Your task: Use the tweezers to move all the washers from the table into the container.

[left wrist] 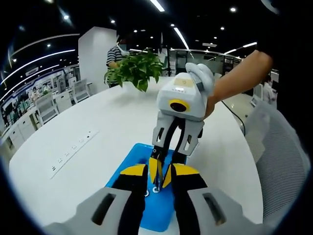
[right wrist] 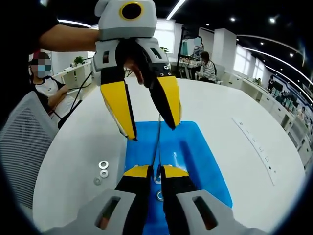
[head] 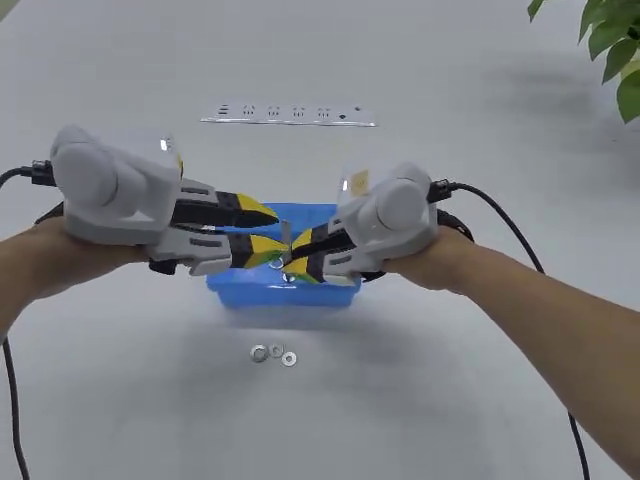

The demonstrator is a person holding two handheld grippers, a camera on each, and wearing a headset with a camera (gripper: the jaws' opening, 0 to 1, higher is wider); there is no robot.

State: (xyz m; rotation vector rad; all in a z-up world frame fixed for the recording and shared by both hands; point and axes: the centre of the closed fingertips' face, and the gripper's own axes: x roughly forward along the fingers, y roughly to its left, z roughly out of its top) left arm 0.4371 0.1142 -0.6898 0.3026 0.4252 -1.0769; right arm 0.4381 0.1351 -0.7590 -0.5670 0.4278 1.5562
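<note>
The right gripper (right wrist: pixel 156 171) holds its fingers tight on the thin tweezers (right wrist: pixel 158 142), above the blue container (right wrist: pixel 195 156). The left gripper (head: pixel 278 232) faces it, fingers apart. Three washers (head: pixel 273 354) lie on the white table (head: pixel 120 400) near the container. More lie inside it.

On the desk (head: pixel 140 400), the container (head: pixel 322 292) sat at the centre, with three washers (head: pixel 273 354) lying loose just in front of it, a power strip (head: pixel 288 114) well behind it and a plant (head: pixel 612 45) at the far right corner. Above the container, the left hand-held gripper (head: pixel 272 230) reached in from the left and the right hand-held gripper (right wrist: pixel 156 170) from the right, tips facing. The tweezers (right wrist: pixel 158 142) sat between the right one's jaws, over more washers inside the container.
</note>
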